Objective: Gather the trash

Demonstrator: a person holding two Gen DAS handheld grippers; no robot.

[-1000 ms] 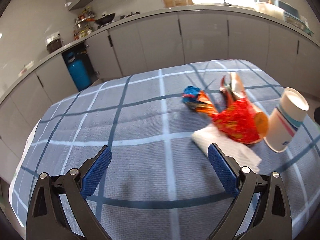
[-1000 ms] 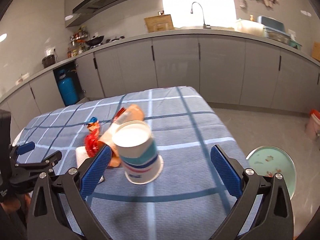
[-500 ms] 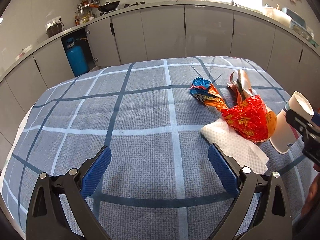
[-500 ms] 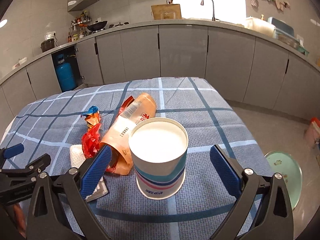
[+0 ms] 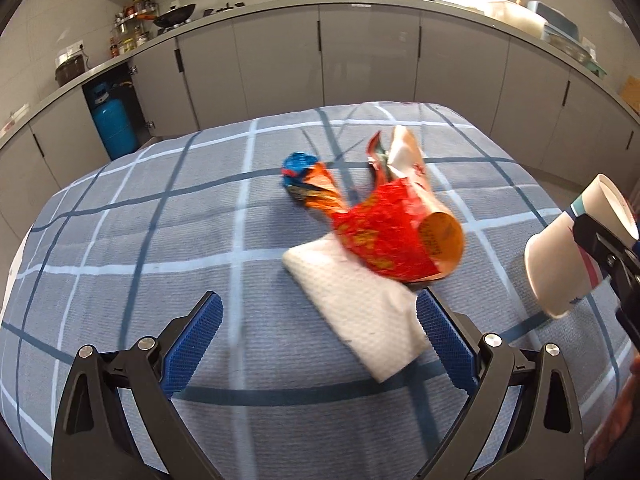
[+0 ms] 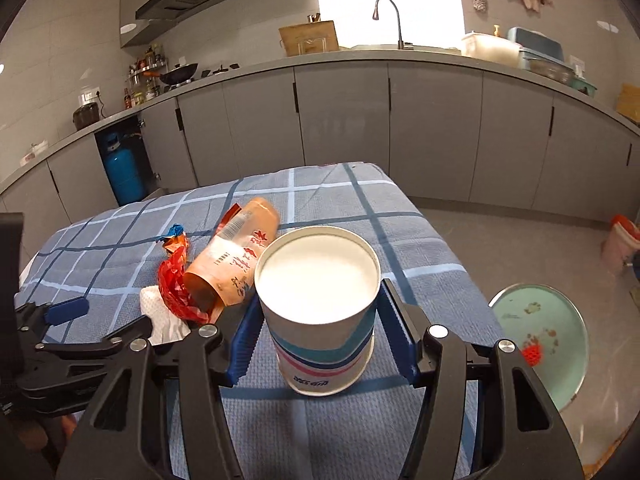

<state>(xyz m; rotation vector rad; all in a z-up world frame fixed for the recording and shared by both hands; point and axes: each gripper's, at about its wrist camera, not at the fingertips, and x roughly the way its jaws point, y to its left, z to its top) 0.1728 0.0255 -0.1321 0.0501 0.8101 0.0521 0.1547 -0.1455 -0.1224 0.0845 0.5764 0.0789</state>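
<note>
My right gripper [image 6: 318, 336] is shut on a white paper cup [image 6: 320, 312] with teal and pink stripes, held above the blue checked tablecloth [image 6: 332, 200]; the cup [image 5: 568, 256] also shows tilted at the right of the left wrist view. My left gripper [image 5: 318, 344] is open and empty, its right pad just beside a white paper towel [image 5: 360, 312]. On the towel's far end lie an orange snack bag [image 5: 424, 216], a red crumpled wrapper [image 5: 380, 236] and a blue-orange wrapper [image 5: 308, 180].
A teal round bin [image 6: 540, 340] with scraps inside stands on the floor right of the table. Grey kitchen cabinets [image 6: 360, 128] run behind. A blue gas cylinder [image 5: 110, 124] stands in an open cabinet at the left.
My right gripper has closed on the paper cup and lifted it off the cloth. My left gripper has moved closer to the paper towel and wrappers.
</note>
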